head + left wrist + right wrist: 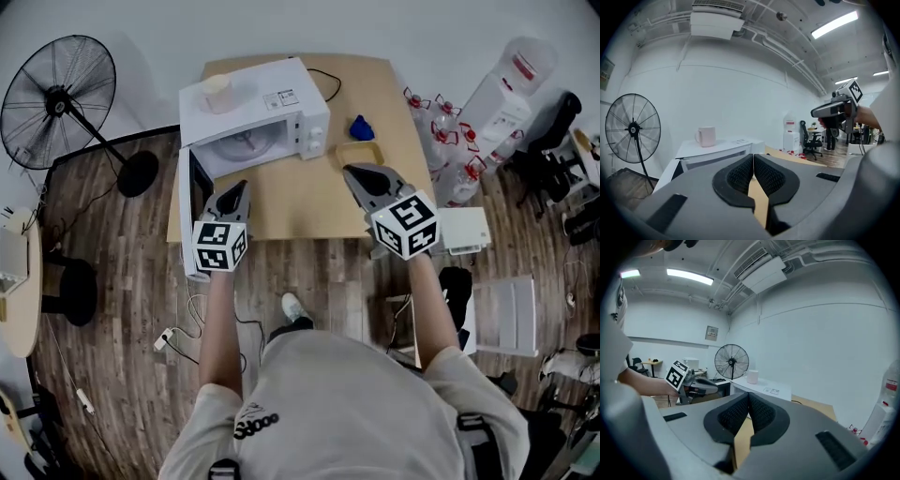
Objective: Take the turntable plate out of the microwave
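Note:
The white microwave [272, 117] stands on the wooden table [300, 211] with its door [194, 192] swung open to the left. Inside it lies the pale glass turntable plate [246, 142]. My left gripper [241, 187] is shut and empty, just in front of the open cavity near the door. My right gripper [352, 172] is also shut and empty, over the table to the right of the microwave. In the left gripper view the shut pads [740, 174] point past the microwave [717, 151]. In the right gripper view the shut gripper [749, 398] faces the microwave [766, 389] and the left gripper [701, 385].
A pink mug [216, 92] sits on top of the microwave. A blue object [362, 128] and a yellow-rimmed tray [360, 153] lie on the table at the right. A standing fan [58, 103] is at the left, water bottles [441, 141] at the right.

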Available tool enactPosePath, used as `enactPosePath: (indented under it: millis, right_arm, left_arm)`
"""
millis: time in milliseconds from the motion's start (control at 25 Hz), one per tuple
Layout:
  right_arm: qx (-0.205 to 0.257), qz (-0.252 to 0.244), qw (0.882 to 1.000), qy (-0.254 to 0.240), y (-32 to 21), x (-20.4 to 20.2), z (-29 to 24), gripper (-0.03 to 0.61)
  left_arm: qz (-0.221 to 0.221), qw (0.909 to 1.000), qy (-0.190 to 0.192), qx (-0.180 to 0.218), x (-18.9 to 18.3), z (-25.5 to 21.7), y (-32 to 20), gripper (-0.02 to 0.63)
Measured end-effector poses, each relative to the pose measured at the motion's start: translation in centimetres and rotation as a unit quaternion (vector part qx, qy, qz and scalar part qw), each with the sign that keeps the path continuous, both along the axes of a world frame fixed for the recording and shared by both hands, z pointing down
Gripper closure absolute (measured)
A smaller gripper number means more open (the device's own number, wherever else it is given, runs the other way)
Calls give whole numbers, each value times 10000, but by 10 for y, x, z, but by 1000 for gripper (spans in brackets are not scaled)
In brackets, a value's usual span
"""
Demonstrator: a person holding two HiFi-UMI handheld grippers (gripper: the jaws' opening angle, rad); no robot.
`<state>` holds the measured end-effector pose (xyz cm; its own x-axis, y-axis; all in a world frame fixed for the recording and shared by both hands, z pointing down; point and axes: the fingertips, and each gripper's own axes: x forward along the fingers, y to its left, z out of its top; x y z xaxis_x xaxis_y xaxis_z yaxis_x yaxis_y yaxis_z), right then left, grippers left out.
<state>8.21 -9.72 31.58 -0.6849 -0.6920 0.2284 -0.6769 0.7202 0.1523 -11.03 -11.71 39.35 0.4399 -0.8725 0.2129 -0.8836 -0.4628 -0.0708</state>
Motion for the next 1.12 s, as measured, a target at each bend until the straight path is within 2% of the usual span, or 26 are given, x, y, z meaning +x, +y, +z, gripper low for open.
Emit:
enactPosePath:
  millis: [280,600,760,920,1120]
  right_arm:
    - [-320,-272,9991,28,-68,-55,29,574]
    - [-855,-662,9940,165,-121,-91,75,574]
    - [-1010,-1035,9892,254,-151,-111,98,574]
    - [-1236,-1445,9808,429,-179,-129,129,574]
    - [-1411,-1661,9750,443,-213,-153,164,572]
  left_arm:
    - [-98,9996,142,-232,-27,25,-51,595]
    - [-283,9979,197,-549,-35,52,-82,595]
    - [-699,9948,197,-713,-47,67,-97,595]
    - [-1234,9879,215,-913,-60,82,-106,595]
    - [-1546,9806,153,-1194,-69,105,-124,594]
